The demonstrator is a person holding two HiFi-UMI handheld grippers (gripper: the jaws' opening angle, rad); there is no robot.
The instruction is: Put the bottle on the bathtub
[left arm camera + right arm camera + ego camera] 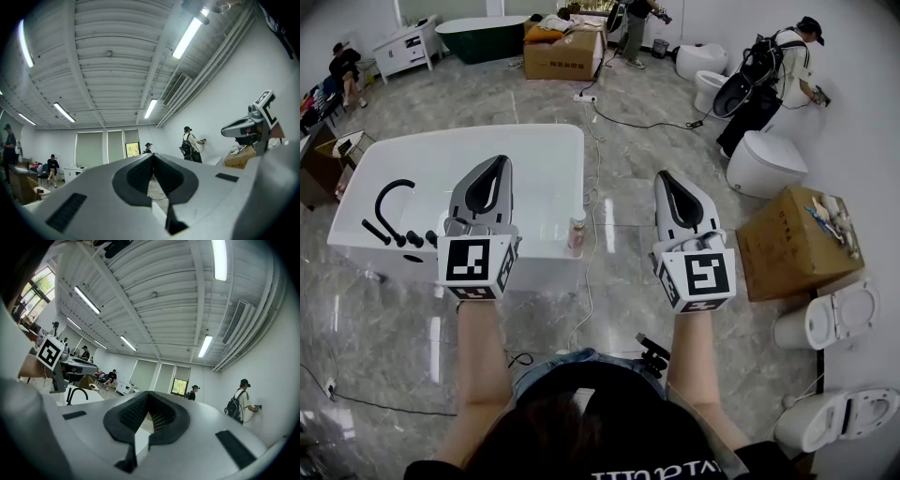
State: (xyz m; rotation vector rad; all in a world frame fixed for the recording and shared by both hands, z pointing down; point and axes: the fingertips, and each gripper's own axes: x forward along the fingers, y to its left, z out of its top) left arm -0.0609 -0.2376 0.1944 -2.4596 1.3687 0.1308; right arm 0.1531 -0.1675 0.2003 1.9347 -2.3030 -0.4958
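Note:
A small pale bottle (577,232) stands upright on the right rim of the white bathtub (546,150), near its front corner. A black faucet (391,202) sits on the tub's left end and also shows in the right gripper view as a faucet (77,394). My left gripper (500,161) is held up over the tub, left of the bottle, jaws shut with nothing between them (152,157). The right gripper (661,175) hovers over the floor, right of the bottle, also shut and empty (147,394). Neither touches the bottle.
A cardboard box (792,239) lies on the floor at the right, with toilets (766,161) beyond and beside it. Cables (595,131) cross the marble floor by the tub. People stand along the far and right walls. A dark tub (483,37) sits far back.

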